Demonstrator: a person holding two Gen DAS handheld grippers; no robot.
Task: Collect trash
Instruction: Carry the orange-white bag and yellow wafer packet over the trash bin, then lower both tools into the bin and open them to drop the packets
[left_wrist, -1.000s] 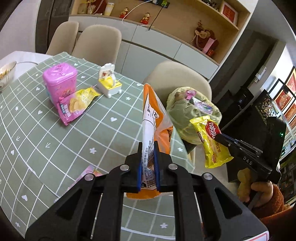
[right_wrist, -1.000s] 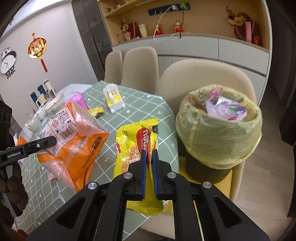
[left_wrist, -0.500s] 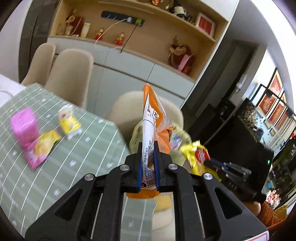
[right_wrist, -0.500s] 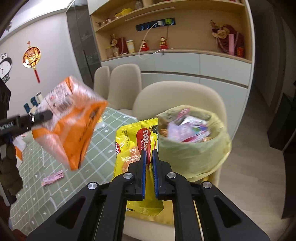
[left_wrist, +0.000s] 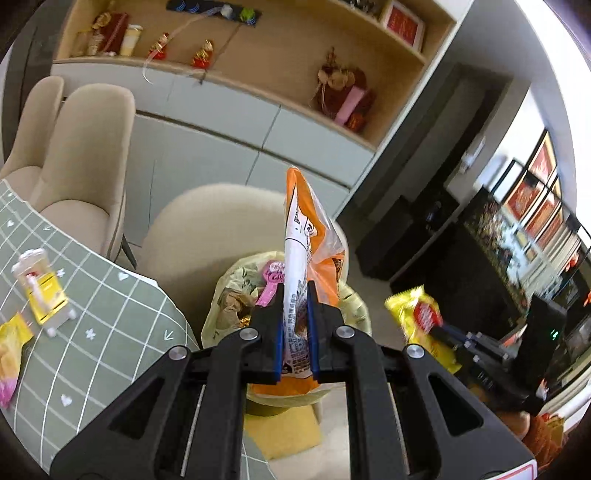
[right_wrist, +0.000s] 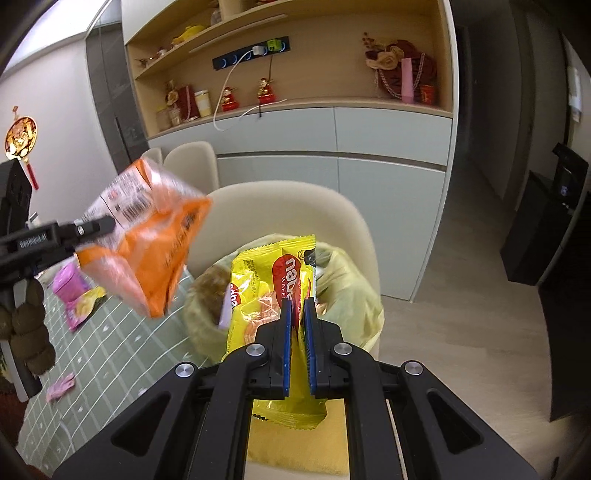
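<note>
Left gripper clenched on the crinkly orange-and-clear plastic snack bag, hanging it over the yellow-lined trash bin on the cream chair. Right gripper pinches the glossy yellow wafer wrapper above that bin.

"WAFER" on yellow wrapper

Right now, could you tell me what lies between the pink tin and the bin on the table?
In the right wrist view, a pink-and-yellow wrapper lies beside the pink tin; then bare cloth up to the bin.
</note>
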